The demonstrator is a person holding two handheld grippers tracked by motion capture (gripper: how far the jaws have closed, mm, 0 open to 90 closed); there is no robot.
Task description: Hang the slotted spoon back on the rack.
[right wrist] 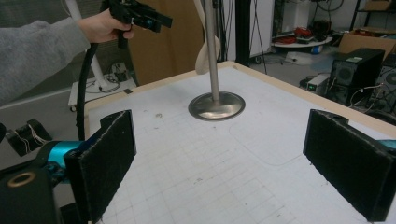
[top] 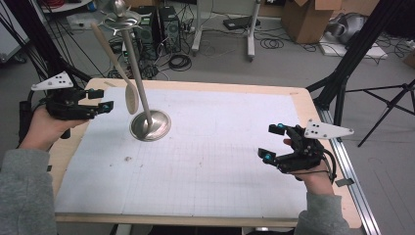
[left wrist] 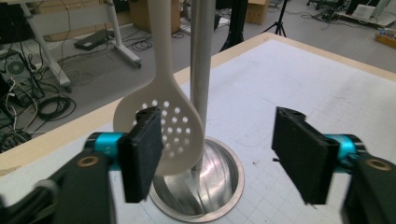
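Cream perforated plastic spoon point(left wrist: 161, 126) hangs upright from the steel stand point(left wrist: 201, 74), just beyond my wide-open, empty left gripper point(left wrist: 224, 156).

The slotted spoon point(left wrist: 161, 121) looks like matt cream plastic, smooth, pierced with small holes. The stand point(left wrist: 203, 70) is polished metal — its round base glossy and mirror-like. The desk point(top: 205, 87) has a pale wood edge under matt gridded paper; the tongs' pads point(right wrist: 109, 158) are rough black.
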